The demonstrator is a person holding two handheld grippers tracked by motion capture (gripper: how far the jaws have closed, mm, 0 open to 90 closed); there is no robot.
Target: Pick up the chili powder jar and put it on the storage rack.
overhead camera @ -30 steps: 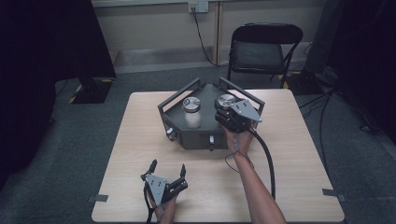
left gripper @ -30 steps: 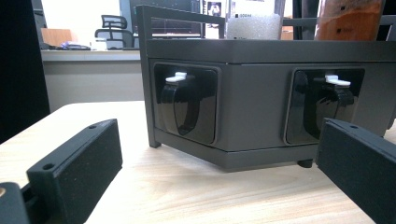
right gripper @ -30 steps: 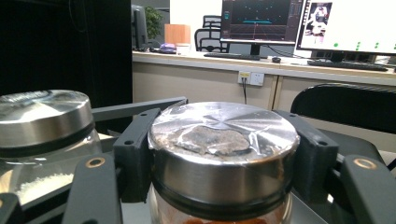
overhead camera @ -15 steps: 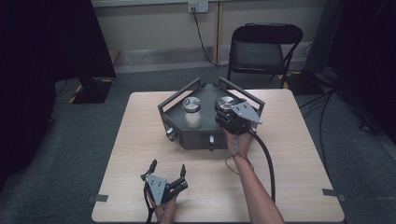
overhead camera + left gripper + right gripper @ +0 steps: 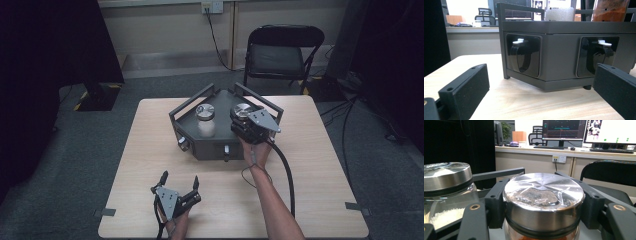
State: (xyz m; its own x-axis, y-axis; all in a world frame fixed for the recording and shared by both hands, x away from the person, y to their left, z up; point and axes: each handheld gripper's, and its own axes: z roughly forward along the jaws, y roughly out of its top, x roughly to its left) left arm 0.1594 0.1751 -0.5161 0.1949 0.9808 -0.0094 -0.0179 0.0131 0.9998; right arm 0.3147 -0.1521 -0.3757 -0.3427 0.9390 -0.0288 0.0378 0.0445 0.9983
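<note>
Pale wood table (image 5: 300,200): right gripper (image 5: 544,202) clamped on brushed-steel lid (image 5: 544,191) of glass spice jar w/ orange powder (image 5: 610,10) in dark grey rack (image 5: 210,145) — prob. slick, fragile, so grip lid rim; left gripper (image 5: 179,186) open, idle.

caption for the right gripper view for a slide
Right gripper shut on the round brushed-metal lid of a glass jar of orange powder.

Glass jar with brushed steel lid (image 5: 544,197): body cut off by bottom edge, contents barely seen. White-grain glass jar (image 5: 446,195) cropped at left edge.
</note>
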